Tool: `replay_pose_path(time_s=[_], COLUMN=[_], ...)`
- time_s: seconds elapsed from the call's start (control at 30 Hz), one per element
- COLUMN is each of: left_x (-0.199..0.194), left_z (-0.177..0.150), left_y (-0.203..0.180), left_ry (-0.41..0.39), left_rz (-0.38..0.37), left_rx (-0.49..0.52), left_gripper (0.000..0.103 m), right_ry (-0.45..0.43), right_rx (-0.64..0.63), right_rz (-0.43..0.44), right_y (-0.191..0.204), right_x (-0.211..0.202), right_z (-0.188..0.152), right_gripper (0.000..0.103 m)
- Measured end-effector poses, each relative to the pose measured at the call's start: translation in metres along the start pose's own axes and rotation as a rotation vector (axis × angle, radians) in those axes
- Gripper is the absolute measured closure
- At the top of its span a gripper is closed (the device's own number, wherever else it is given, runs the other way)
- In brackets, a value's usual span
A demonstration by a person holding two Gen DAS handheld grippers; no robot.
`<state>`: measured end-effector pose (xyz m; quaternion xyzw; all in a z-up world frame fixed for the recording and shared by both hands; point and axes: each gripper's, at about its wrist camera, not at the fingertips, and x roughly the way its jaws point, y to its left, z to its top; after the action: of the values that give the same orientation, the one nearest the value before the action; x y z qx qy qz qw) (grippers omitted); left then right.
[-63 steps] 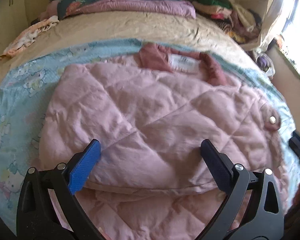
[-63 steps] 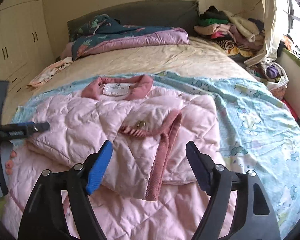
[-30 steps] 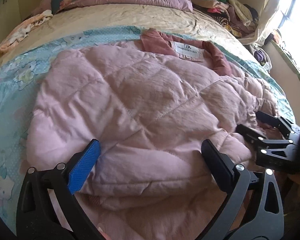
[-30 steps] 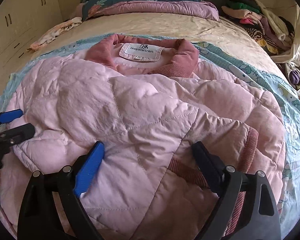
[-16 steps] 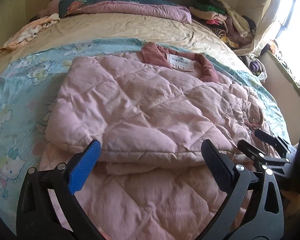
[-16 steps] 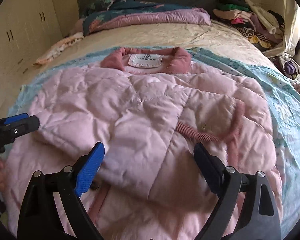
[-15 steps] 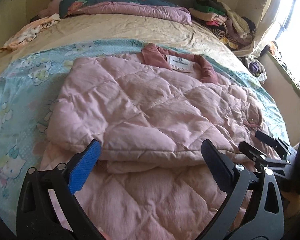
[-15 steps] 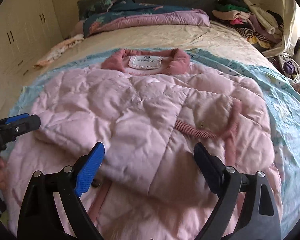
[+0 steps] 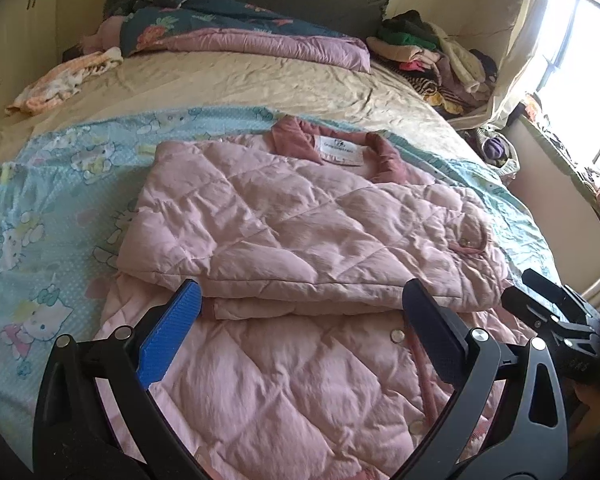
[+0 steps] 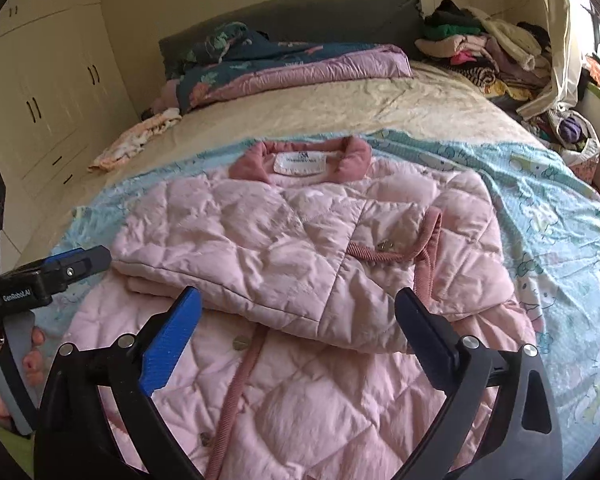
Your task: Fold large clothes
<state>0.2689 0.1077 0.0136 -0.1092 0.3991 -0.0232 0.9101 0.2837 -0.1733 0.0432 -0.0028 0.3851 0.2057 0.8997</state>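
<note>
A pink quilted jacket [image 9: 300,240] [image 10: 300,248] with a darker pink collar lies on the bed, both sleeves folded in across its chest. My left gripper [image 9: 300,308] hovers above the jacket's lower half, open, with nothing between its fingers. My right gripper [image 10: 300,312] also hangs over the lower half; its jaws are opening and nothing is between them. In the right wrist view the left gripper [image 10: 76,264] shows at the left edge, held by a hand. The right gripper [image 9: 540,292] shows at the right edge of the left wrist view.
A light blue cartoon-print sheet [image 9: 52,208] lies under the jacket on the beige bedspread [image 10: 340,112]. Folded quilts [image 9: 236,32] sit by the headboard, a clothes pile [image 10: 484,48] at the far right, a small floral cloth [image 9: 64,80] at the left. Wardrobes [image 10: 40,92] stand left.
Both grippers have pulled back and risen from the jacket, so it now looks smaller and further off. The right sleeve now lies folded over the chest, released.
</note>
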Motion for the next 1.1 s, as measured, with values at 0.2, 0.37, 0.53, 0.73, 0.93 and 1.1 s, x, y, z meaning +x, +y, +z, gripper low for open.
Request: replay_pose_path(time_s=[0.2,0.37,0.53,0.73,0.93,1.1], left_x=[-0.022,-0.036,-0.049,-0.060,-0.072,-0.081], left_z=[-0.002,-0.004,-0.005,-0.008,-0.012,-0.015], left_y=[-0.007,-0.011,-0.014,-0.019,-0.021,-0.022], left_ry=[-0.037,-0.057,-0.080,-0.091,-0.107,-0.116], left_rz=[-0.001,-0.006,-0.007,-0.006,-0.008,-0.011], left_rx=[0.013,0.012,0.017,0.024,0.028,0.019], left_gripper=[0.008,0.008,0.008,0.008,0.008,0.008], right_ry=[-0.038,-0.058,-0.079,-0.100,-0.120,-0.141], right_rx=[-0.001,-0.009,-0.019,-0.021,-0.018,-0.024], right_rz=[0.006,0.005,-0.003,-0.014,-0.019,-0.017], right_y=[0.007,0.012,0.018,0.021,0.022,0.025], right_x=[-0.023,-0.038,-0.052,-0.065,-0.078,-0.090], right_z=[0.003,0.003,0.004,0.003,0.003,0.002], right_gripper=[0.006,0.005,0.004,0.004,0.004,0.004])
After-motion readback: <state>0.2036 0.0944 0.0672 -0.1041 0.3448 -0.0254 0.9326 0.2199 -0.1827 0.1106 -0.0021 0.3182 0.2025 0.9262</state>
